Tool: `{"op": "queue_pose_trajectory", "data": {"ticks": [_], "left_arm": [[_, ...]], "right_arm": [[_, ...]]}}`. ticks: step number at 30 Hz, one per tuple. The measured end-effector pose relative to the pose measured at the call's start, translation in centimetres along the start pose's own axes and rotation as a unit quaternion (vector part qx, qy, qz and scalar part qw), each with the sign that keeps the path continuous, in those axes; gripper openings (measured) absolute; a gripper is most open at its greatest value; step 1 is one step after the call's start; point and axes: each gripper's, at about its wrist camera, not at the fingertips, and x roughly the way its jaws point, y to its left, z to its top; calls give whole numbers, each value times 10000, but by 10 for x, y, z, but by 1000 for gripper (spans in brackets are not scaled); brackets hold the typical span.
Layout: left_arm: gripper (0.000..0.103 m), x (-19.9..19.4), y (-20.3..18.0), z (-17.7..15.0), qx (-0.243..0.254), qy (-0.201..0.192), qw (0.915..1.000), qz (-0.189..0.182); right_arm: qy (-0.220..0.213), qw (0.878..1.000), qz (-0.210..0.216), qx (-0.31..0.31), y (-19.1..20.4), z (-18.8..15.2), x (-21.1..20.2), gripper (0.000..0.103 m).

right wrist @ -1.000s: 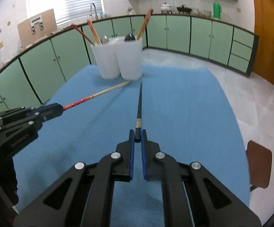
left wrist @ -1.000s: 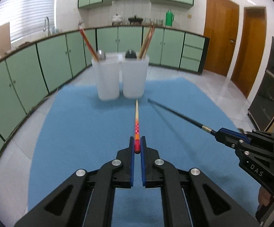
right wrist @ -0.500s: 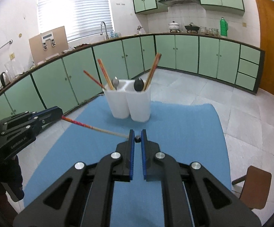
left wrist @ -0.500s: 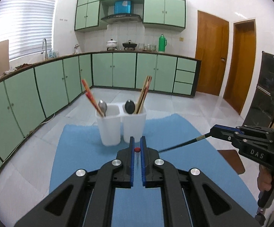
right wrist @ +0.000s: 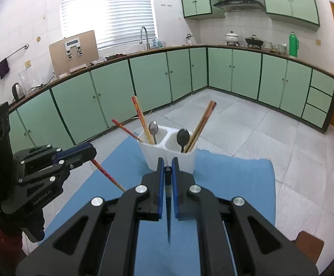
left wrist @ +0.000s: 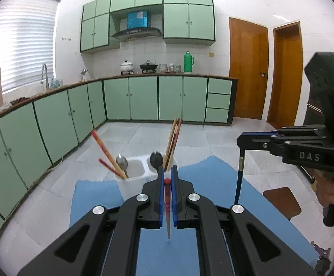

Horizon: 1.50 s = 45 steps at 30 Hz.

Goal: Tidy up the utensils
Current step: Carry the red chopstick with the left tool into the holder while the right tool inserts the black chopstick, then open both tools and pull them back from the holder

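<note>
A white two-cup utensil holder (right wrist: 167,151) stands on the blue mat (right wrist: 236,184). Its left cup holds red chopsticks (right wrist: 140,117) and a silver spoon (right wrist: 153,128); its right cup holds brown chopsticks (right wrist: 201,124) and a black spoon (right wrist: 182,136). My left gripper (left wrist: 167,181) is shut on a red chopstick (left wrist: 167,207) that hangs tip down to the mat. My right gripper (right wrist: 167,170) is shut on a black chopstick (right wrist: 168,216), also tip down. The holder (left wrist: 132,172) shows just beyond my left fingers.
Green floor cabinets (left wrist: 144,99) run along the back and left walls, with a sink tap (right wrist: 144,34) under the window. Two wooden doors (left wrist: 247,69) are at the right. A brown stool (left wrist: 279,200) stands beside the table's right edge.
Both grippers have lifted their chopsticks off the mat and tilted upward, swinging each chopstick from lying flat to hanging nearly upright. The holder now sits lower in both views.
</note>
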Motion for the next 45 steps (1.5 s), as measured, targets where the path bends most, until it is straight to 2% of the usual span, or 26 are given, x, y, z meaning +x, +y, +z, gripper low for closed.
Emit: {"op": "queue_pose_trajectory", "data": {"ticks": [6, 16, 21, 24, 32, 39, 41, 44, 45], "left_arm": [[5, -4, 2, 25, 172, -292, 9994, 6], [5, -4, 15, 86, 308, -1075, 9933, 283], [5, 11, 26, 105, 278, -1247, 9910, 409], [5, 28, 32, 107, 241, -1215, 9913, 447], [5, 77, 51, 89, 60, -930, 9945, 483], [6, 118, 58, 65, 52, -397, 9982, 441], [7, 121, 62, 59, -15, -320, 9987, 406], [13, 113, 64, 53, -20, -357, 9982, 481], [20, 106, 64, 51, -15, -408, 9978, 516]], "right_arm": [[-198, 9997, 150, -42, -9, 35, -4, 6], [-737, 9972, 106, -96, -20, 99, 6, 6], [-1001, 9949, -4, -94, -28, 128, 13, 6], [-1053, 9943, -118, -137, -32, 137, 24, 6], [-975, 9950, -197, -78, -41, 130, 71, 6], [-595, 9980, -197, -89, -39, 104, 108, 6], [-486, 9984, -283, -79, -40, 96, 115, 10], [-573, 9977, -369, -24, -40, 85, 111, 23], [-632, 9972, -404, -14, -40, 82, 108, 29]]}}
